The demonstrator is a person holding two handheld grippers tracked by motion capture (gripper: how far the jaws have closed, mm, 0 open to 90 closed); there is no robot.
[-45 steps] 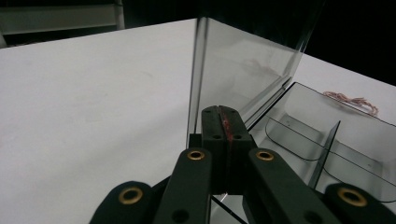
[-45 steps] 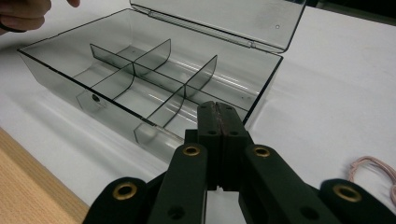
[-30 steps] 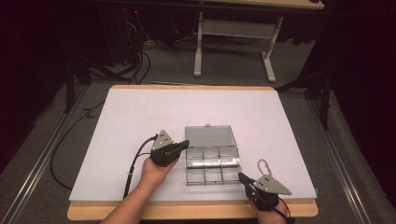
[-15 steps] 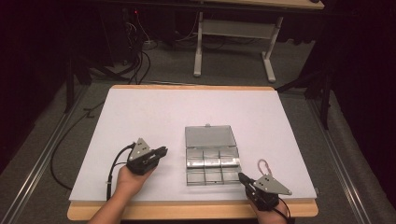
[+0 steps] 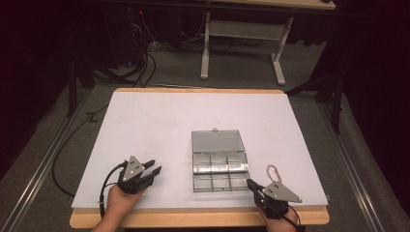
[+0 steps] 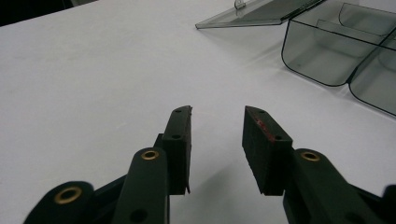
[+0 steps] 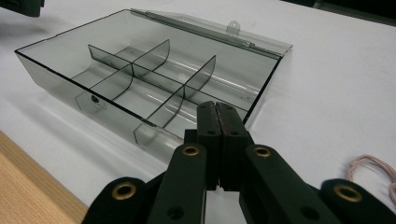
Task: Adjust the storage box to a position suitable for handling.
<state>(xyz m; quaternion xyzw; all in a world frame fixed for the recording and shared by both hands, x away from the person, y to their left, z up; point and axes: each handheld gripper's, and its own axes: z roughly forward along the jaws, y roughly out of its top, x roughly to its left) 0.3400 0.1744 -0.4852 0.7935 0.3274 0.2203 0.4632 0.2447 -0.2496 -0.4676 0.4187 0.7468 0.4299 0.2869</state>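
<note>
The clear plastic compartment box (image 5: pixel 220 162) lies open near the middle of the white bench (image 5: pixel 159 121), its lid (image 5: pixel 216 140) folded flat toward twelve o'clock and its six cells empty. The left claw (image 5: pixel 153 172) sits at about nine o'clock from the box, well apart from it, and its jaws have just been opening; nothing lies between them, only bare bench in the left gripper view. The right claw (image 5: pixel 251 183) rests clenched on nothing, just beside the box's corner at five o'clock. A small loop of pinkish cord (image 5: pixel 273 172) lies on the bench at three o'clock of that corner.

The box looks light and unanchored, so a nudge from the clenched right claw could probably slide or spin it rather than hold it. The lid's hinge may flex if a claw presses down on it. With the left claw away from the box, nothing braces it. The cord sits close enough to the right claw to snag if that hand sweeps sideways.
</note>
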